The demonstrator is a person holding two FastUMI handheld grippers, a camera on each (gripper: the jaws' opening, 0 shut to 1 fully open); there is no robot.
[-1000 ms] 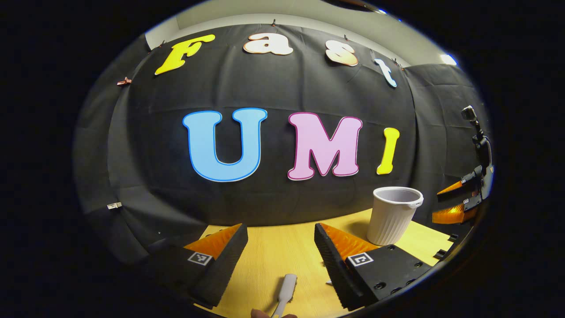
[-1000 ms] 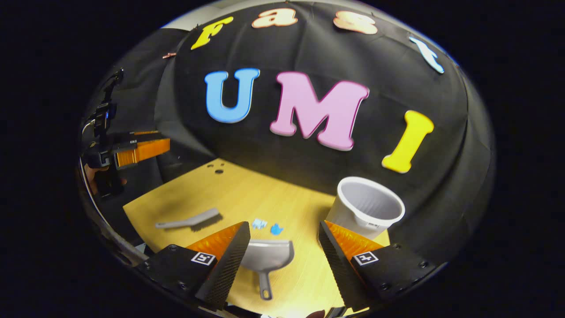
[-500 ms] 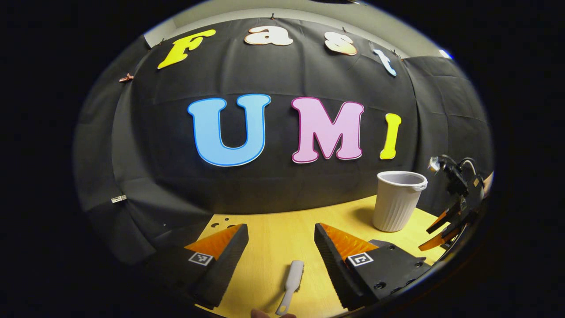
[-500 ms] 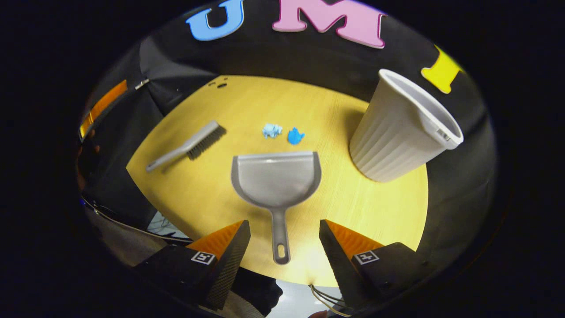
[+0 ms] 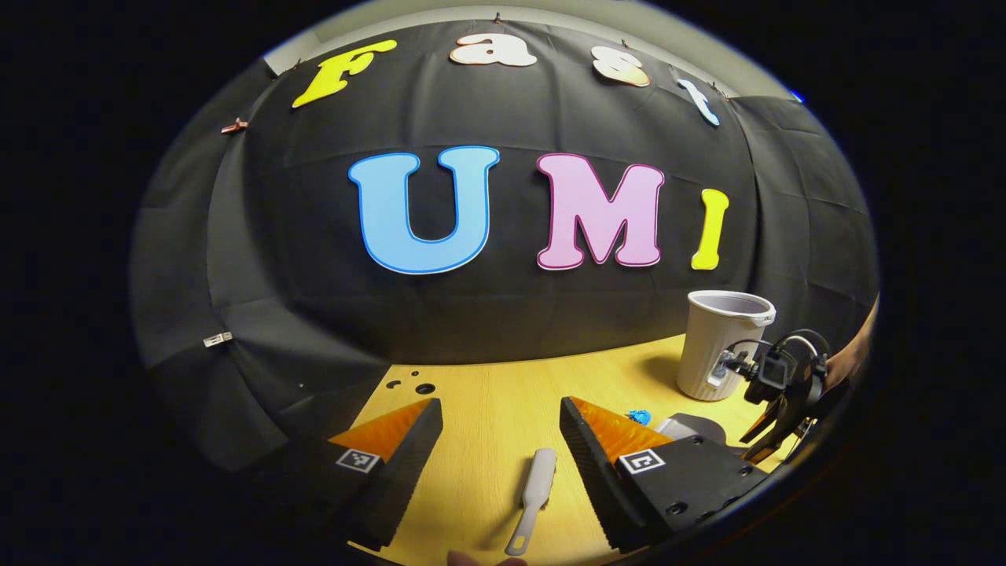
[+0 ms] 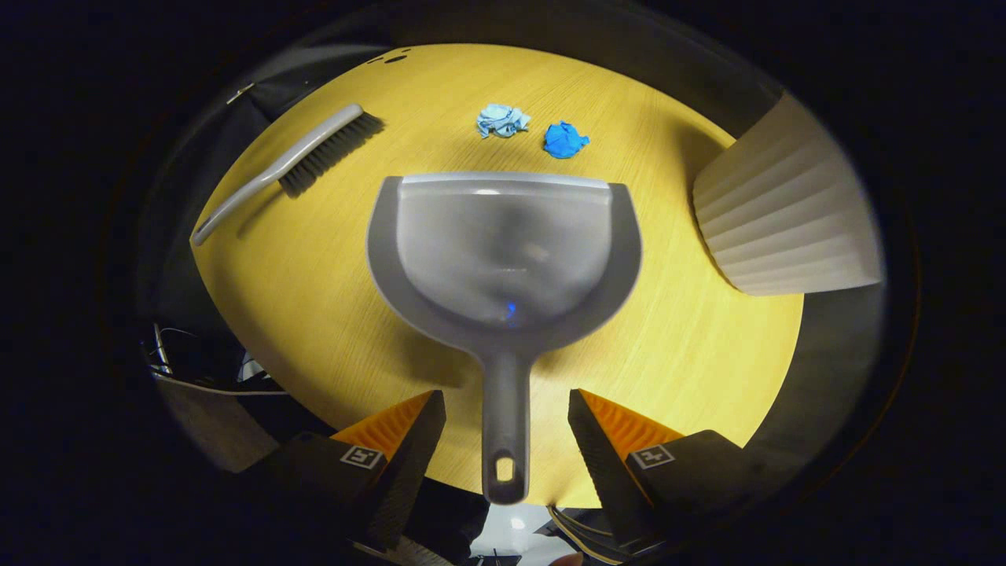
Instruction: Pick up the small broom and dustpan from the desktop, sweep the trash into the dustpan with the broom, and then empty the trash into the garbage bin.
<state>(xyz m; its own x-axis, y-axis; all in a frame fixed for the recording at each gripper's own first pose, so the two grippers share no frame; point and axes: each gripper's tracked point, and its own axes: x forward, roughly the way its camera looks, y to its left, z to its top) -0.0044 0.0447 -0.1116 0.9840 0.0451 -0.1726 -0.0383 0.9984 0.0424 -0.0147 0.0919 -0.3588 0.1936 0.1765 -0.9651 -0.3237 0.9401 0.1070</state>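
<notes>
Broom (image 6: 291, 167) lies left on the counter (image 6: 330, 314), between my left hand-held gripper (image 5: 501, 448)'s released fingers. Dustpan (image 6: 503, 251) sits centre, handle between my right hand-held gripper (image 6: 507, 440)'s spread fingers, untouched. Trash (image 6: 564, 139) lies beyond; bin (image 6: 786, 220) right.

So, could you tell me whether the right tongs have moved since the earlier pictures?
Yes. The right tongs have come down toward the dustpan, whose handle now lies between them.

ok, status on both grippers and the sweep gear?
Right gripper open, straddling dustpan handle, no grip. Left gripper open over broom. Blue scraps unswept, bin beside.
</notes>
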